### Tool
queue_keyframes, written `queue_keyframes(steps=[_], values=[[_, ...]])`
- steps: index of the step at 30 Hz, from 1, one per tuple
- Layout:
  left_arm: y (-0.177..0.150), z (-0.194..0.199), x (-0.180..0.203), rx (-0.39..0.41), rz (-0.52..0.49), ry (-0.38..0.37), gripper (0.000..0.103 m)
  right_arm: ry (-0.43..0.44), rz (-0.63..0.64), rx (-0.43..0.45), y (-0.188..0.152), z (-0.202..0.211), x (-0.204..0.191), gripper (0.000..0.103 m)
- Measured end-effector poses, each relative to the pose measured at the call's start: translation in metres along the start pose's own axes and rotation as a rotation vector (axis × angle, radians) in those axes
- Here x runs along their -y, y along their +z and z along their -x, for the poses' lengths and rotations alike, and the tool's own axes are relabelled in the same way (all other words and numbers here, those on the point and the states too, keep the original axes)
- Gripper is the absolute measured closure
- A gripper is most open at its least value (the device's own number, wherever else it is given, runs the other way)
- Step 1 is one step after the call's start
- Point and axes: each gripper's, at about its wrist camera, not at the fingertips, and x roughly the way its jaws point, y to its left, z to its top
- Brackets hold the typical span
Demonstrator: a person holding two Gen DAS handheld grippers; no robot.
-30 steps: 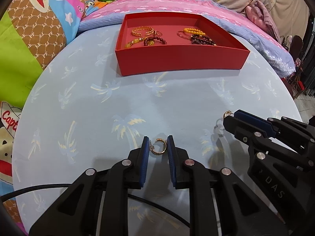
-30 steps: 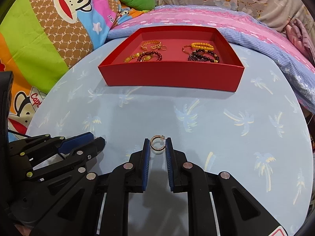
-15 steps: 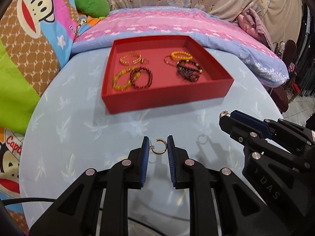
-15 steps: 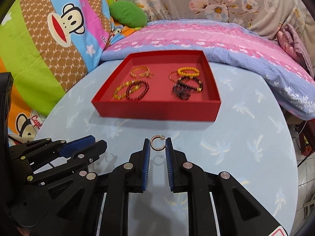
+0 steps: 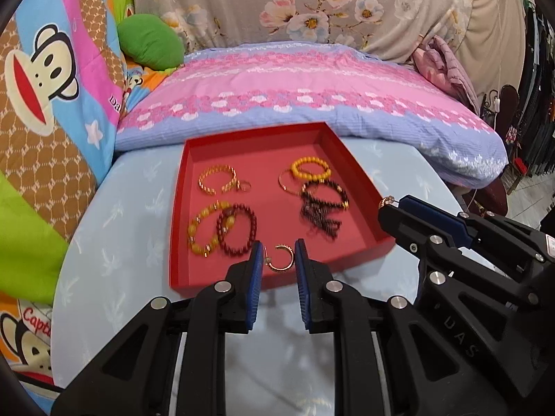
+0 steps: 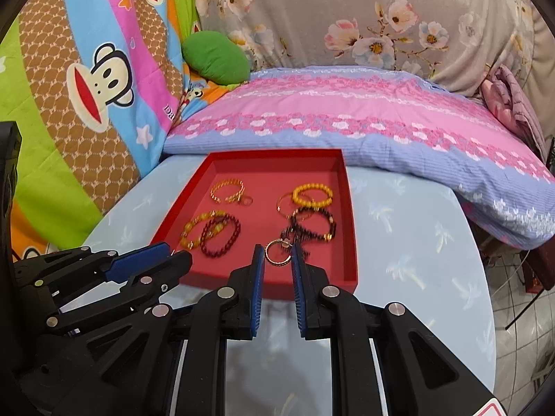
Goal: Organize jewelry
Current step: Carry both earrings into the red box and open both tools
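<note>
My left gripper [image 5: 277,258] is shut on a gold hoop earring [image 5: 280,259] and holds it in the air over the near edge of the red tray [image 5: 222,282]. My right gripper [image 6: 277,253] is shut on a second gold hoop earring [image 6: 276,252], also over the tray's near part [image 6: 314,286]. The tray holds several bracelets: a gold chain one [image 5: 218,179], a yellow bead one [image 5: 310,170], a dark red bead one [image 5: 236,230] and a dark tangled one [image 5: 322,208]. Each gripper shows in the other's view, the right one [image 5: 388,204] and the left one [image 6: 173,253].
The tray sits on a round table with a light blue palm-print cloth [image 5: 131,215]. A pink and lilac pillow [image 5: 295,90] lies right behind the tray. A cartoon monkey blanket [image 5: 41,79] is at the left. A tiled floor [image 6: 520,298] lies beyond the table's right edge.
Both grippers have risen and moved forward from over the table to above the tray's near edge, each still holding its earring. The tray now looks nearer and is seen from higher up.
</note>
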Motion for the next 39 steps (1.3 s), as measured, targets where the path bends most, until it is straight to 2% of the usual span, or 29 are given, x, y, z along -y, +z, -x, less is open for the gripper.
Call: queue_keyframes(steps=[9,18,29,39], values=[[0.043,-0.025,-0.011,0.021,0.008,0.030,0.085,-0.010,0.003,0.023,0.040,-0.028,0.008,0.088],[0.067,-0.059,-0.024,0.008,0.020,0.055,0.085,-0.021,0.013,0.015,0.066,-0.066,0.012,0.088],[0.078,-0.096,-0.039,-0.027,0.040,0.081,0.085,-0.019,-0.002,-0.029,0.077,-0.109,0.013,0.088],[0.079,-0.116,-0.046,-0.048,0.055,0.083,0.085,-0.028,0.007,-0.052,0.078,-0.128,0.012,0.088]])
